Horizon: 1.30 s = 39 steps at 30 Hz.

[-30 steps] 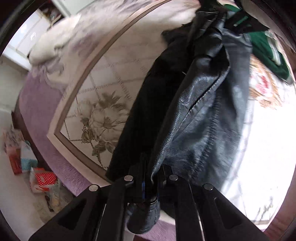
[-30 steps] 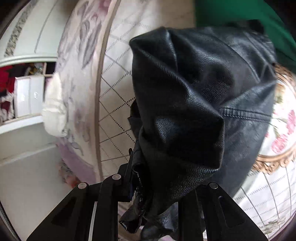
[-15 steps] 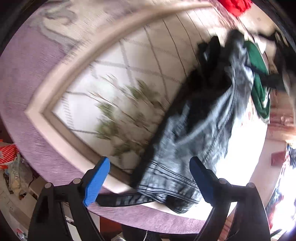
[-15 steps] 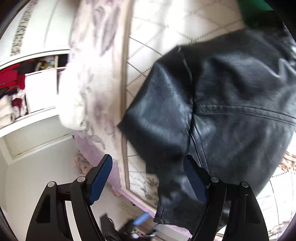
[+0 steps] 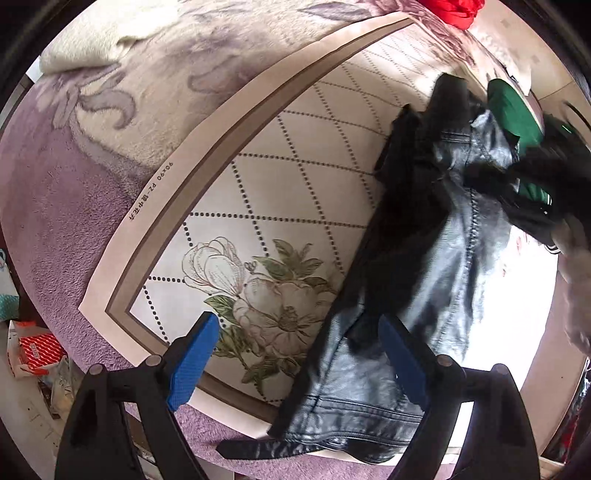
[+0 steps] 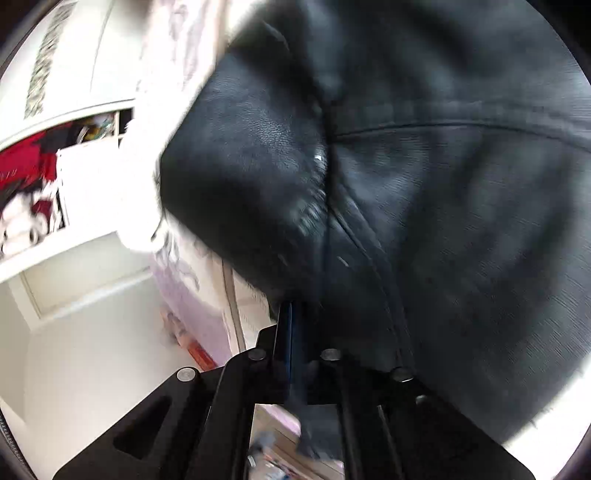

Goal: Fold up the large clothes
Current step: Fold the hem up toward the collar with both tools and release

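A black leather jacket (image 5: pixel 443 258) lies crumpled on the floral bedspread (image 5: pixel 258 184), its stitched hem at the near edge. My left gripper (image 5: pixel 295 323) hangs open above that hem, blue pads (image 5: pixel 192 354) wide apart; the leather under the right pad is not pinched. In the right wrist view the jacket (image 6: pixel 424 184) fills most of the picture. The jaws of my right gripper (image 6: pixel 295 314) are closing, drawn almost together on a fold of the leather near a seam. The very tips are buried in the dark material.
A green garment (image 5: pixel 513 114) lies beyond the jacket and a red cloth (image 5: pixel 454 11) at the far edge. A purple fleece blanket (image 5: pixel 55 221) borders the bedspread. Boxes (image 5: pixel 37 350) sit on the floor at the left. Open shelves with clothes (image 6: pixel 37 166) stand beyond the bed.
Both grippers let go of the jacket, which dropped flat onto the bed. The left one swung aside and stays open. The right one has pushed in and closed on the leather again.
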Motion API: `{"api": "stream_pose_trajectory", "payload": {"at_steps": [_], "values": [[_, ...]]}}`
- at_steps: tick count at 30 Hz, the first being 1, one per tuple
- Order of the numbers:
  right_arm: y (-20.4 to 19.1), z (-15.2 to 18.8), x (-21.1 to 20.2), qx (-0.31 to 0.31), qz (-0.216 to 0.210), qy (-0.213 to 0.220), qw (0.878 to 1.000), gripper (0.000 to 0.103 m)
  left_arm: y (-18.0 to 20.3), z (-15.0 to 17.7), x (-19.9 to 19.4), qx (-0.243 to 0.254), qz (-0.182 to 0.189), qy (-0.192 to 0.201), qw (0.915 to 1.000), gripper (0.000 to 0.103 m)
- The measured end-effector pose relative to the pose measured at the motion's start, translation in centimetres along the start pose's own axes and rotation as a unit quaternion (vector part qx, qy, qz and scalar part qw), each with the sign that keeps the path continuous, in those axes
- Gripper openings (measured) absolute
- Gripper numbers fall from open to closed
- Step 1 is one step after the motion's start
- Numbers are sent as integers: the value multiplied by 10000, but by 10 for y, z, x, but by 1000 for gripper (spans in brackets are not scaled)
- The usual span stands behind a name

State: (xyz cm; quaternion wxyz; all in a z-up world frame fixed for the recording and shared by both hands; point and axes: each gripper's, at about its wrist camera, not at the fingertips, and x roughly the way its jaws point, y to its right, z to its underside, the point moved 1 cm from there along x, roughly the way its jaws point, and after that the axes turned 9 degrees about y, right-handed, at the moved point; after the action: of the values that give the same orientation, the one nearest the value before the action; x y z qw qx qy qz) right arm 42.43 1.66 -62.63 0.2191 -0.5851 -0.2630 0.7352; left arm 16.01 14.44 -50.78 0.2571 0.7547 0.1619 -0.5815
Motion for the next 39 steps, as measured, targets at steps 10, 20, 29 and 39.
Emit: {"api": "stream_pose_trajectory", "payload": {"at_steps": [10, 20, 29, 39], "values": [[75, 69, -122, -1164, 1892, -228, 9747, 8, 71, -2, 10, 232, 442, -214, 9985, 88], [149, 24, -113, -876, 1467, 186, 9851, 33, 115, -10, 111, 457, -202, -571, 9971, 99], [142, -64, -110, -606, 862, 906, 9903, 77, 118, -9, 109, 442, -423, -539, 9967, 102], [146, -88, -75, -505, 1284, 730, 9877, 54, 138, -11, 119, 418, -585, -559, 9958, 102]]}}
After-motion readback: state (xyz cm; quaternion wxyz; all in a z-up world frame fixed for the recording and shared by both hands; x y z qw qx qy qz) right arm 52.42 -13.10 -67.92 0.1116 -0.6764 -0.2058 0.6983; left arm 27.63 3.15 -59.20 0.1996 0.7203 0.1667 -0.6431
